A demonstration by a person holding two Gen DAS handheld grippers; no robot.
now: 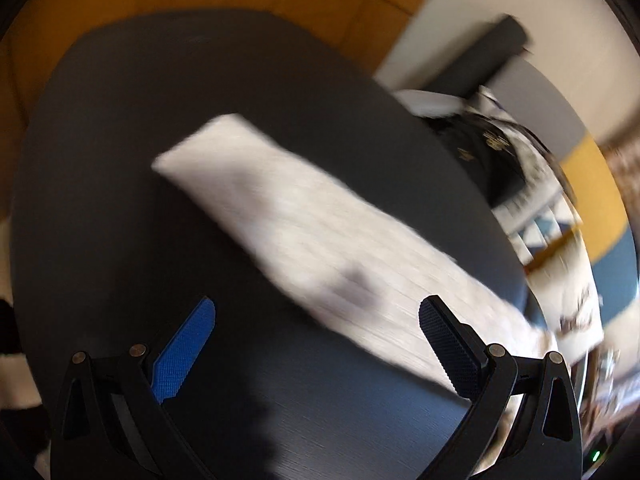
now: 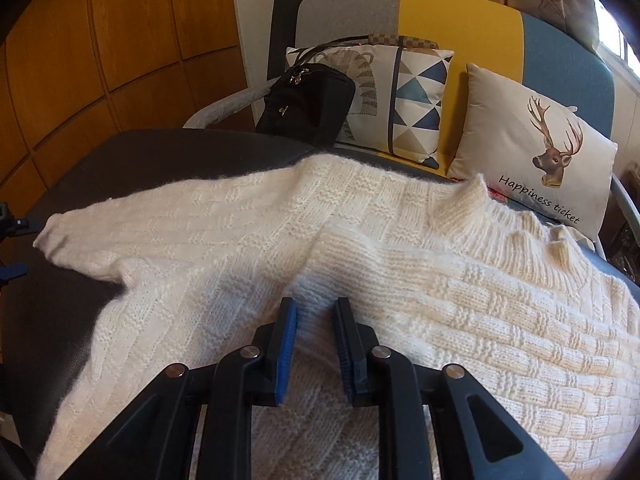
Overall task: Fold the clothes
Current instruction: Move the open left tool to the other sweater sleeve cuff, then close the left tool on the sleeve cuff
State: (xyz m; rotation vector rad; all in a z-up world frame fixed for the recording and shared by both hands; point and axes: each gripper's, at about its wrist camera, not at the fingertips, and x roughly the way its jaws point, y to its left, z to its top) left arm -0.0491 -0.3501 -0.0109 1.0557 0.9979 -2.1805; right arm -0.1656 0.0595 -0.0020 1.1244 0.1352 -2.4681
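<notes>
A dark table [image 2: 168, 156] fronts a cushioned bench. On it lies a white sweater [image 2: 360, 248], sleeve [image 1: 280, 216] stretched out: soft, thick knit, likely droopy; best pinched at cuff or shoulder. The right gripper [image 2: 316, 320] nips a fold narrowly; the left gripper [image 1: 316, 320] gapes wide, empty.

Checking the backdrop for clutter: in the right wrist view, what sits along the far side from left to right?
Wood panel wall → black bag → triangle-pattern cushion → deer cushion.
</notes>
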